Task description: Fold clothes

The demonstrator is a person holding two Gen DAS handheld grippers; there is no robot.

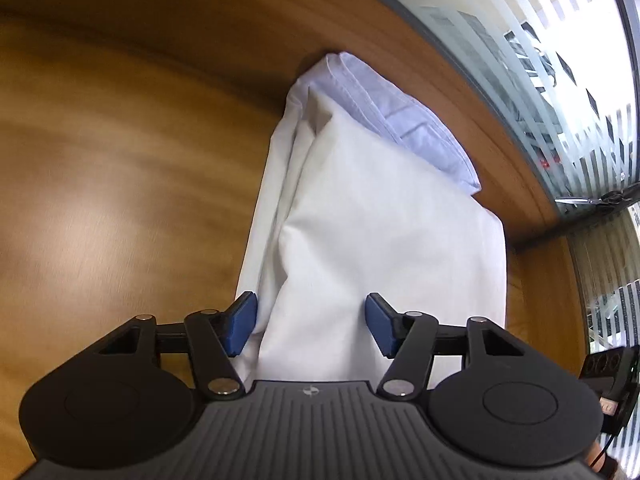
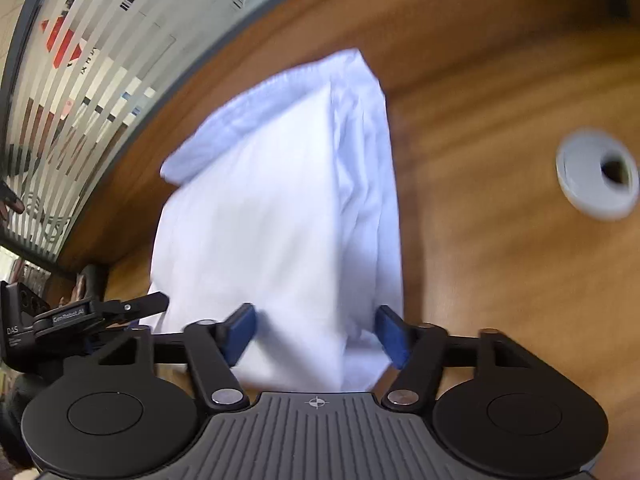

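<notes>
The left tool [image 1: 310, 322] has its blue pads [image 1: 241, 322] spread about halfway, with white cloth of the garment [image 1: 372, 216] lying between them; the left pad touches the cloth's edge, the right pad stands just clear of it, so nothing is pinched. The right tool [image 2: 316, 334] is likewise half spread over the near hem of the same garment [image 2: 280, 216], cloth bunched between its pads [image 2: 394, 336], and blur hides whether they press on it, though a gap seems to remain at each side. In the right wrist view the left tool's black body appears at 9 o'clock, carrying a small label reading "GenRobot.AI" [image 2: 69, 316] and the letters "DAS" [image 2: 13, 330] on its side. The garment is a white folded piece with a pale blue ribbed band [image 1: 404, 112] at its far end, lying on the wooden surface [image 1: 120, 160] and running from the tools at 6 o'clock up toward 12 o'clock. A round grey cable grommet [image 2: 598, 174] sits in the surface at 3 o'clock in the right wrist view, well apart from the cloth. Beyond the surface's far edge runs a glass partition with frosted stripes [image 1: 560, 92]; a red sign [image 2: 64, 42] shows through it at 10 o'clock, its writing too blurred to read.
</notes>
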